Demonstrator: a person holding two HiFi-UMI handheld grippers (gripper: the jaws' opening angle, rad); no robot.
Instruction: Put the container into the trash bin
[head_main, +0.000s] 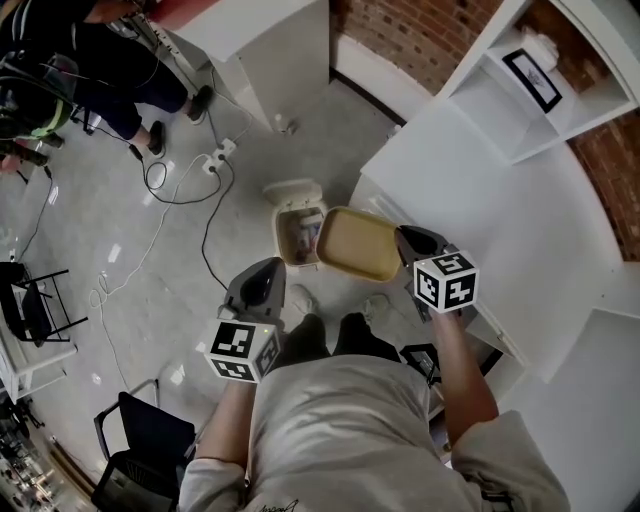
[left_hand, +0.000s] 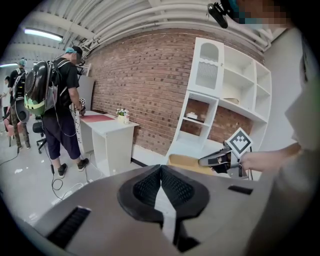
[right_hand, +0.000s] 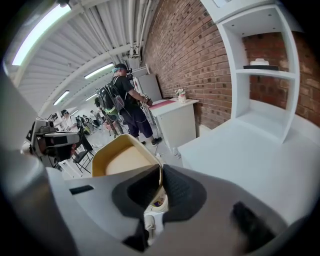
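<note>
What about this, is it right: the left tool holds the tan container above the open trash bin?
No. The right tool holds the tan container above the open trash bin, as the right gripper view shows; the left tool is empty.

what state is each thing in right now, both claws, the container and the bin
left claw: shut, nothing in it
right claw: shut on the container's rim
container: held in the air, open side up, looks empty
trash bin: standing on the floor, open, some rubbish inside
lid: flipped back
</note>
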